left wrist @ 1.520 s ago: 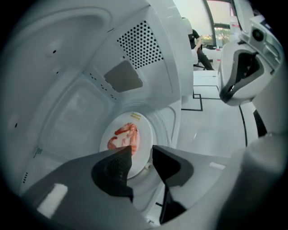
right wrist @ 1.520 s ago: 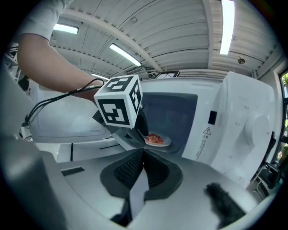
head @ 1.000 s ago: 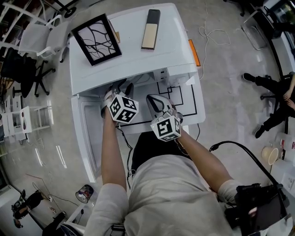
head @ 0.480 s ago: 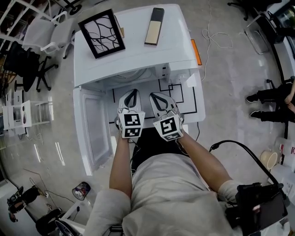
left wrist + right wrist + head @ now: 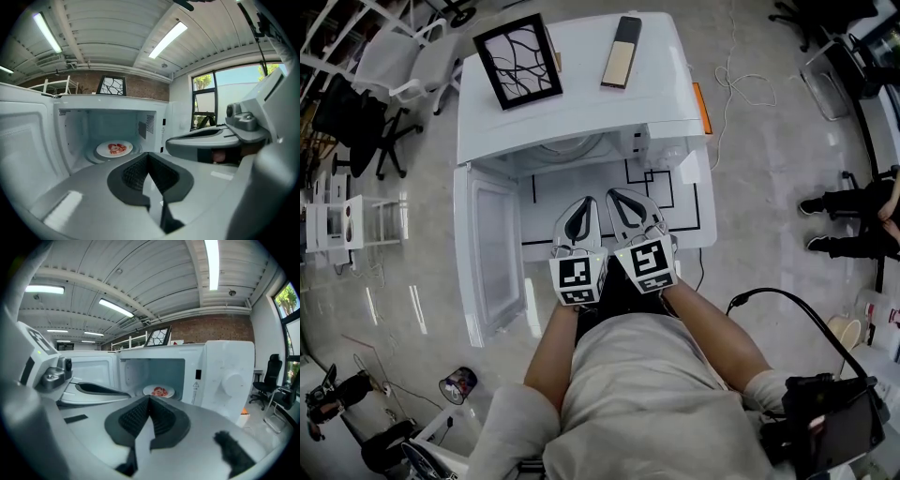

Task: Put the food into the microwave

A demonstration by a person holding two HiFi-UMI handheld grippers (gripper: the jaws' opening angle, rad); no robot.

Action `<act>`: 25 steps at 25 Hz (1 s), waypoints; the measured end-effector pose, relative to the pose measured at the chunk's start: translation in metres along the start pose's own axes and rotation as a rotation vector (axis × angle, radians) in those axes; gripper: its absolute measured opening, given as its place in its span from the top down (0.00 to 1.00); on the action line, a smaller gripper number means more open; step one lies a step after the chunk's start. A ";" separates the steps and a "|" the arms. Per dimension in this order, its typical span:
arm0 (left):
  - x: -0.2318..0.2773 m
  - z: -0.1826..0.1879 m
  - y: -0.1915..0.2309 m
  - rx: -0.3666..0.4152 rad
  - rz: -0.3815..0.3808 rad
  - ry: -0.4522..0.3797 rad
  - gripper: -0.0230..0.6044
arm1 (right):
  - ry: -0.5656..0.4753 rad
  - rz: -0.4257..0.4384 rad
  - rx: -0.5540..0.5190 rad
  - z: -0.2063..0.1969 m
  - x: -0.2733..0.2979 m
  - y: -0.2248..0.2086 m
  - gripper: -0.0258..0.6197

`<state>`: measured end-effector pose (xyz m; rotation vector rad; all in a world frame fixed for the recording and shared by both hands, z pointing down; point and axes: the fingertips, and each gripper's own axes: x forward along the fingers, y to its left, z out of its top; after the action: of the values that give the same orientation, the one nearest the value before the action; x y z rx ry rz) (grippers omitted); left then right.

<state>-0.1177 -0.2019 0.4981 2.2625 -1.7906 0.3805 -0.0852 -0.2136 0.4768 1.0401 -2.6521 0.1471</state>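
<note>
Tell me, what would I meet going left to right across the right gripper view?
left gripper → plate → knob → chair

Microwave (image 5: 581, 112): white, standing with its door (image 5: 490, 251) hanging wide open.
Food (image 5: 117, 148): red pieces lying on a white plate (image 5: 104, 151), sitting inside the microwave.

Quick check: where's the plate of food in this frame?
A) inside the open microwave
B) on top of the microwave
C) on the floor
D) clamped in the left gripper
A: the plate lies inside the open microwave, while the left gripper and right gripper are both shut on nothing.
</note>
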 end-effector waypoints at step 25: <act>-0.025 0.002 0.014 -0.022 0.046 -0.026 0.95 | -0.028 0.005 -0.073 0.012 -0.002 0.023 0.95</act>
<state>-0.1365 -0.1825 0.4879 2.2247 -1.8532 0.3389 -0.1022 -0.1979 0.4653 1.0200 -2.6631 0.0368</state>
